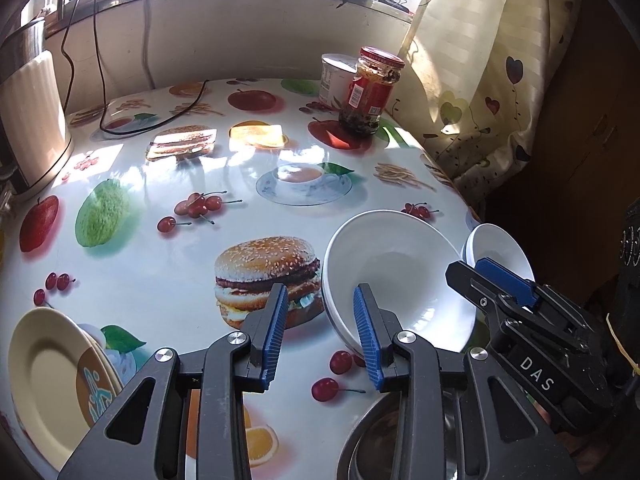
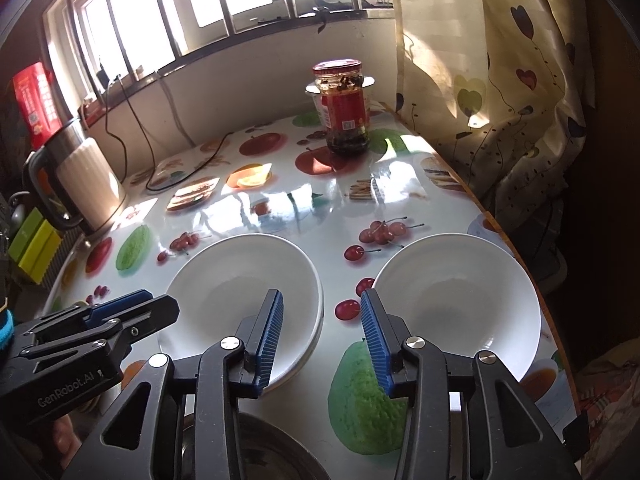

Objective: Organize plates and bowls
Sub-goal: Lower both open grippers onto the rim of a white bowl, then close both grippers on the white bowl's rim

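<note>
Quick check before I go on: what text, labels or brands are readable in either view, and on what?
"DAS" on the right gripper body.
"GenRobot.AI" on the left gripper body.
Jar red label: print and barcode too small to read.
White tub behind the jar: print too small.
Red box by the window: print blurred.
Cream plate: blue design, not legible as words.

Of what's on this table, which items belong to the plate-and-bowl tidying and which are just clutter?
Part of the job:
- left white bowl
- right white bowl
- cream plates
- metal bowl

Just lying about:
- red-lidded jar
- white tub
- kettle
- black cable
</note>
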`<act>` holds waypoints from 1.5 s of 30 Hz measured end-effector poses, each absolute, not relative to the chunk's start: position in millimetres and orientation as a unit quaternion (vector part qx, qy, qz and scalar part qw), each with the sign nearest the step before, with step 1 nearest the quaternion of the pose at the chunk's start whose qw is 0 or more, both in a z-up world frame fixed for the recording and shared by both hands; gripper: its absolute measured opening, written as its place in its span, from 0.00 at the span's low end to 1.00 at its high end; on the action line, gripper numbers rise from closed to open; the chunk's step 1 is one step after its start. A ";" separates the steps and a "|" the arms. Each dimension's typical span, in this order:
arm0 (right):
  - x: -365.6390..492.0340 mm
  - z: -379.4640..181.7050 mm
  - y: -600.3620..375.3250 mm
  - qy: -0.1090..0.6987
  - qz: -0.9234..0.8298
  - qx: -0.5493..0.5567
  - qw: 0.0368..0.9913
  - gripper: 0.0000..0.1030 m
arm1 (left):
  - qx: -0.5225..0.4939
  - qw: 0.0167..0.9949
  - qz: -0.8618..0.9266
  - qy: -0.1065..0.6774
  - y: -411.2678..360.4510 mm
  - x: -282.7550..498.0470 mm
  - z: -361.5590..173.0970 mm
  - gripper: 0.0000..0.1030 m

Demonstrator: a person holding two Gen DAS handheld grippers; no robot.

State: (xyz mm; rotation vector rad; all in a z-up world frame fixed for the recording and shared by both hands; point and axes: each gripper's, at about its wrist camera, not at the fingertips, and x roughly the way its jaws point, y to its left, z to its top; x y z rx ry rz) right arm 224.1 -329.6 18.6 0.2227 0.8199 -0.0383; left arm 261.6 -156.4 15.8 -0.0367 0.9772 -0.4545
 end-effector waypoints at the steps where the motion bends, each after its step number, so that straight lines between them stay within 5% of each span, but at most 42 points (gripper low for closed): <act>1: 224.1 18.5 -329.5 0.396 -0.018 0.108 0.912 0.35 | -0.016 0.858 -0.216 0.466 -157.0 262.2 15.2 0.35; 18: 229.3 10.3 -327.1 0.407 -0.003 0.116 0.906 0.15 | -0.009 0.856 -0.215 0.469 -162.7 264.9 11.3 0.21; 27: 230.2 9.1 -326.3 0.408 -0.003 0.111 0.906 0.13 | -0.002 0.857 -0.220 0.466 -166.9 263.8 11.8 0.12; 45: 230.2 9.5 -326.0 0.408 -0.004 0.110 0.906 0.12 | 0.002 0.859 -0.218 0.464 -168.1 262.9 11.6 0.12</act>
